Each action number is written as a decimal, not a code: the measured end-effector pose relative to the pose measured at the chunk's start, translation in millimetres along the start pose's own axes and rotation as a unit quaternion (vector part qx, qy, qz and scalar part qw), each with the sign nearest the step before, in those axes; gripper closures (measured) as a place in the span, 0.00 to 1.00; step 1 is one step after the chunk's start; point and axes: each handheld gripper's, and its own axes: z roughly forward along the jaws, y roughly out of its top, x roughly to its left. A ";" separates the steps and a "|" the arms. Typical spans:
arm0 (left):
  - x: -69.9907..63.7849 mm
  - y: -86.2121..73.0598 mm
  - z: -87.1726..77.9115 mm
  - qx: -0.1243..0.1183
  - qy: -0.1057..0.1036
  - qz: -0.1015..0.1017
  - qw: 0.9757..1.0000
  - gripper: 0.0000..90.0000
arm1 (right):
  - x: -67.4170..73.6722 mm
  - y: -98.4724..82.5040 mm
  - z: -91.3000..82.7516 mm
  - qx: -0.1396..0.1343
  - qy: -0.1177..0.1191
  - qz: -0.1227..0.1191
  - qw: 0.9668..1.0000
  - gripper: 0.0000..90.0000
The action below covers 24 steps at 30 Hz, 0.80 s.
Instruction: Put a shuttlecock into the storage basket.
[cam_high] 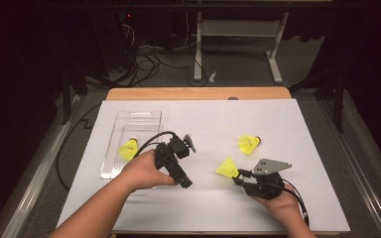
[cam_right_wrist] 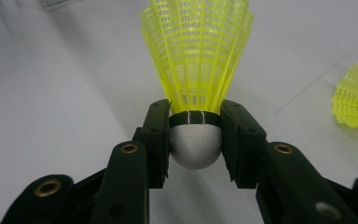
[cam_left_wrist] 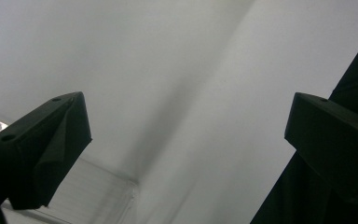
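My right gripper (cam_high: 239, 174) is shut on a yellow shuttlecock (cam_high: 227, 168). In the right gripper view both pads clamp its white cork (cam_right_wrist: 196, 144) and the yellow skirt (cam_right_wrist: 196, 51) points away from me. A second yellow shuttlecock (cam_high: 248, 144) lies on the white sheet farther back right, and its skirt edge (cam_right_wrist: 357, 98) shows at the right of the right gripper view. A third yellow shuttlecock (cam_high: 128, 149) sits inside the clear plastic tray (cam_high: 141, 117) at the left. My left gripper (cam_high: 184, 182) is held just right of the tray, open with nothing between its jaws (cam_left_wrist: 186, 135).
A white sheet (cam_high: 203, 208) covers the wooden table (cam_high: 198, 93). The tray's clear corner (cam_left_wrist: 107, 196) lies under my left gripper. Table legs and cables stand on the floor beyond the far edge.
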 end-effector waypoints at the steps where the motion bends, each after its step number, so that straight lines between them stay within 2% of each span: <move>1: -0.7 0.2 0.2 0.005 0.001 0.002 1.000 0.02 | 0.7 0.3 0.0 0.000 0.002 -0.001 1.000 0.73; 10: -7.0 3.7 6.2 0.014 -0.003 0.017 1.000 0.03 | 10.1 1.8 1.9 0.004 0.024 -0.019 1.000 0.73; 15: -10.2 4.5 9.3 0.025 0.004 0.026 0.999 0.03 | 12.8 2.3 3.3 0.005 0.034 -0.027 0.999 0.73; 24: -15.0 5.9 14.4 0.028 -0.004 0.042 0.999 0.04 | 20.1 4.4 6.6 0.006 0.052 -0.039 0.998 0.73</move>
